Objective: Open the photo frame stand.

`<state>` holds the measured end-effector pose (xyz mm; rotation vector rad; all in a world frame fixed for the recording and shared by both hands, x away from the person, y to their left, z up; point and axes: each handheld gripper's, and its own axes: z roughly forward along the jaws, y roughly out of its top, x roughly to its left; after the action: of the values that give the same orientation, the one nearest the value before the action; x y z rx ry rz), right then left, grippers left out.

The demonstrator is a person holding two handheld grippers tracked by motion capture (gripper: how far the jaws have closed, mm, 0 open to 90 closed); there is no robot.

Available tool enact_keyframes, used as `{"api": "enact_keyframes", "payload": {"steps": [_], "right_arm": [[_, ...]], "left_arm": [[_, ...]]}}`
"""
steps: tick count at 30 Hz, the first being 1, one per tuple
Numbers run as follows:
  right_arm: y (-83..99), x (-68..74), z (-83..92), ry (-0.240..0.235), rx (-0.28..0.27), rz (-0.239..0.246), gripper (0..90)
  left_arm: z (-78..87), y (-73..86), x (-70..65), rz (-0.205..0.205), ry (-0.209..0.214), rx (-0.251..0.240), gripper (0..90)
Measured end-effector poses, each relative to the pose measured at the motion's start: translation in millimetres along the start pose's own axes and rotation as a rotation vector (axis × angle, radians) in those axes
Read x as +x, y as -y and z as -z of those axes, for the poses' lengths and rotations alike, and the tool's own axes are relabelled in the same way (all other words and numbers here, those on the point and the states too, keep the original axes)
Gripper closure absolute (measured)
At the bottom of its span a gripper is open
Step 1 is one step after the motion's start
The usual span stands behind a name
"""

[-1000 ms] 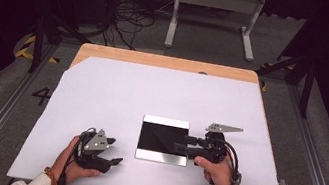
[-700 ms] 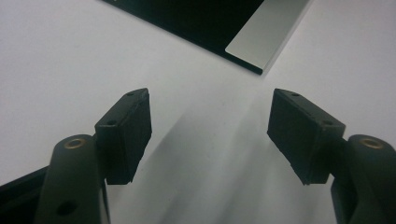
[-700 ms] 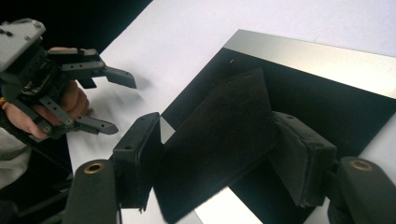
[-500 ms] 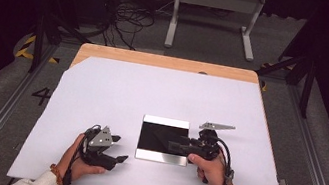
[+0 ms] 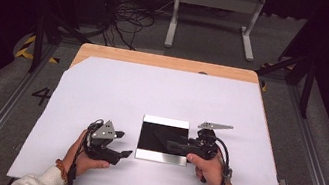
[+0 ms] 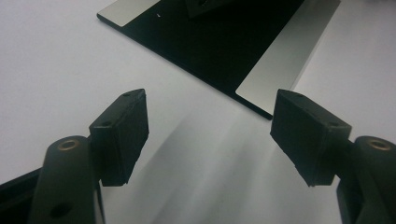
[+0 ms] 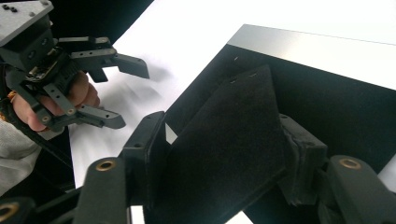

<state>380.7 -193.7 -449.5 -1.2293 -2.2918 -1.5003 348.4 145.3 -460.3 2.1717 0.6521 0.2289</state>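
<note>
The right gripper [image 7: 219, 154] has its fingers [image 7: 149, 144] pinched on a black cloth pad [image 7: 229, 144], and they've just been closing on it. It sits over the black panel with silver ends [image 5: 160, 157] on the table [image 5: 102, 87]. Pad looks light, floppy and grippy, so I'd pinch an edge. The left gripper [image 6: 210, 135] has its fingers apart with nothing between them, the panel's corner just beyond the tips.

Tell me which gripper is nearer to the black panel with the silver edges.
Right. The right gripper reaches over the black panel from its right side, a dark cloth between its jaws. The left gripper rests on the white sheet, left of the panel, apart from it.
</note>
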Motion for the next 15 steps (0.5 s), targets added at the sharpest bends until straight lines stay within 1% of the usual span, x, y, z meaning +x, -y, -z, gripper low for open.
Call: {"api": "enact_keyframes", "payload": {"steps": [4,8,12,15], "right_arm": [[0.2,-0.4,0.0,0.003,0.001,0.004,42.9],[0.6,-0.4,0.1,0.003,0.000,0.001,43.4],[1.1,-1.2,0.2,0.004,0.001,0.001,44.4],[1.7,-1.9,0.2,0.005,0.002,-0.001,45.0]], "left_arm": [[-1.5,-2.4,2.3,0.014,-0.001,-0.008,28.8],[-3.6,-4.6,2.1,0.006,0.001,-0.008,28.5],[-4.2,-4.4,1.2,0.017,0.009,-0.009,28.6],[-3.5,-4.6,2.3,0.023,0.007,-0.017,28.6]]}}
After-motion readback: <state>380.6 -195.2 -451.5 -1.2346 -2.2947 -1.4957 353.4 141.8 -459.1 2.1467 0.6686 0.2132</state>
